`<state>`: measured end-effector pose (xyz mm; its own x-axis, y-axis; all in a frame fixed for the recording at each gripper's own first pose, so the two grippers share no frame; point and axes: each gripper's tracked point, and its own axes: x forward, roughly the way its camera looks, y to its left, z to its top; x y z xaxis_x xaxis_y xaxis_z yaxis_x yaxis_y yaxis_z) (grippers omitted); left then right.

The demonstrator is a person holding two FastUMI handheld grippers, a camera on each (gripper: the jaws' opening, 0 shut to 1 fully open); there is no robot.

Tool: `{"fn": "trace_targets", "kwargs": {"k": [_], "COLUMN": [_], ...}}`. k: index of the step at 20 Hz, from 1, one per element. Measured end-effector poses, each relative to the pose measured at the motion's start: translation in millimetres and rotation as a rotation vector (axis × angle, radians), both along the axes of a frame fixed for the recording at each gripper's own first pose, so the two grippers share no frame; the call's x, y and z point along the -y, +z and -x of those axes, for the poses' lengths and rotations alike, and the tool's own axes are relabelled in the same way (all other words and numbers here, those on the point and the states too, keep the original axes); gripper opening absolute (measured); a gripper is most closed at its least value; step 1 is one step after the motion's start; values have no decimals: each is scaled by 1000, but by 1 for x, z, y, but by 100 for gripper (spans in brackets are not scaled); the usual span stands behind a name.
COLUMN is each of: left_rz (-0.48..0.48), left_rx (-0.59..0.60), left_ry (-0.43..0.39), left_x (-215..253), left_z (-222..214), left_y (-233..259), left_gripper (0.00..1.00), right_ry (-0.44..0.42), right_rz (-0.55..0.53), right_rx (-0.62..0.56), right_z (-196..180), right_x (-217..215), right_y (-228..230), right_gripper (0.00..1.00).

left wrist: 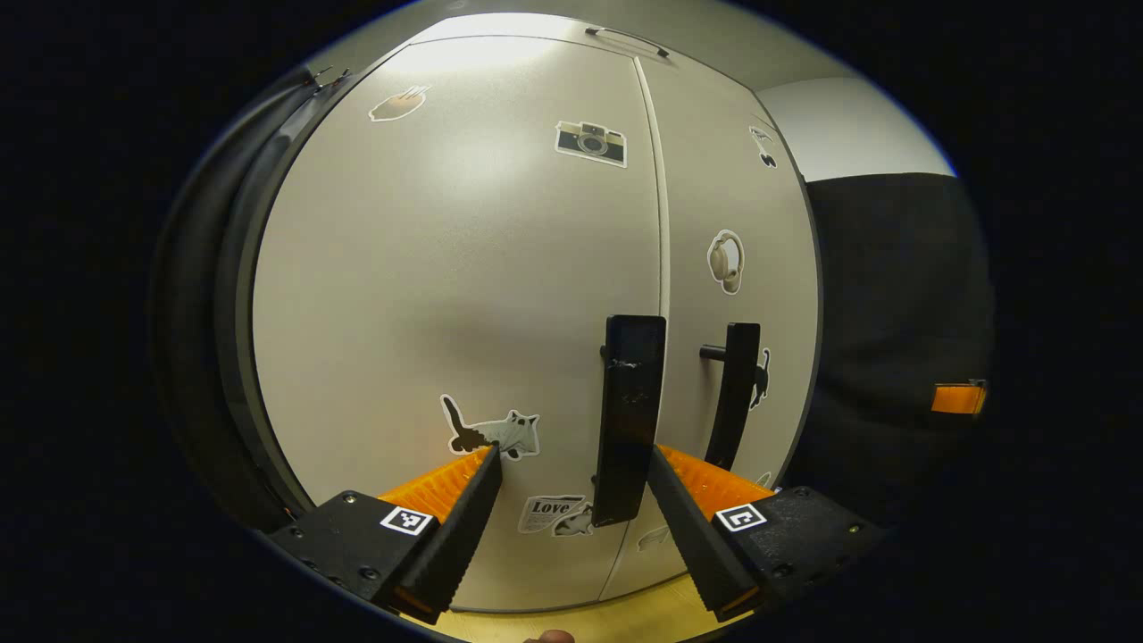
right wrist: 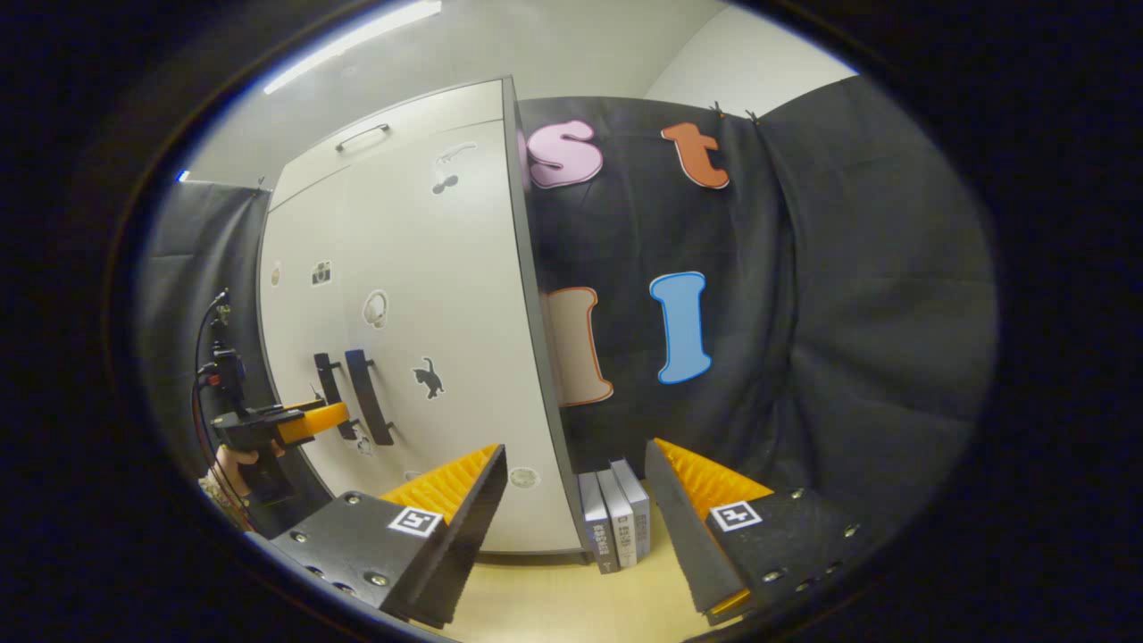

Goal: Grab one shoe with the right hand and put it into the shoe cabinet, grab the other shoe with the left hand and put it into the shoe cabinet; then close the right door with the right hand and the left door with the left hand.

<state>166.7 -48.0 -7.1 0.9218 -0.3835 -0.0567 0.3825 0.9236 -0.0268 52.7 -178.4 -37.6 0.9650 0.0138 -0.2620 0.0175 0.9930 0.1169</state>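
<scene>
Pale grey and matt, the shoe cabinet [left wrist: 464, 268] shows both doors apparently flush, the left door [left wrist: 446, 295] and right door [left wrist: 732, 223] meeting at a thin seam with stickers across them, so the closing step looks all but done and I judge the shoes are inside, though nothing shows them. Left tongs [left wrist: 571, 469] stand wide, straddling the black left handle [left wrist: 629, 420] without gripping it, and next only need to draw straight back. Right tongs [right wrist: 576, 469] hang wide and empty off the cabinet's side, near some books [right wrist: 616, 518] on the floor.
</scene>
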Motion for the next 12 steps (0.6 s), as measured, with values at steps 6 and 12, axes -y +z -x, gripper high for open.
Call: {"fn": "trace_targets", "kwargs": {"k": [6, 12], "left_rz": [-31, -70], "left_rx": [6, 59], "left_ry": [9, 43], "left_x": [-1, -11], "left_z": [3, 26], "left_y": [4, 23], "left_gripper": [99, 98], "right_ry": [1, -3], "right_rz": [-16, -10], "right_rx": [13, 32], "right_z": [5, 15], "right_x": [-10, -18], "right_y": [7, 23], "right_gripper": [93, 93]}}
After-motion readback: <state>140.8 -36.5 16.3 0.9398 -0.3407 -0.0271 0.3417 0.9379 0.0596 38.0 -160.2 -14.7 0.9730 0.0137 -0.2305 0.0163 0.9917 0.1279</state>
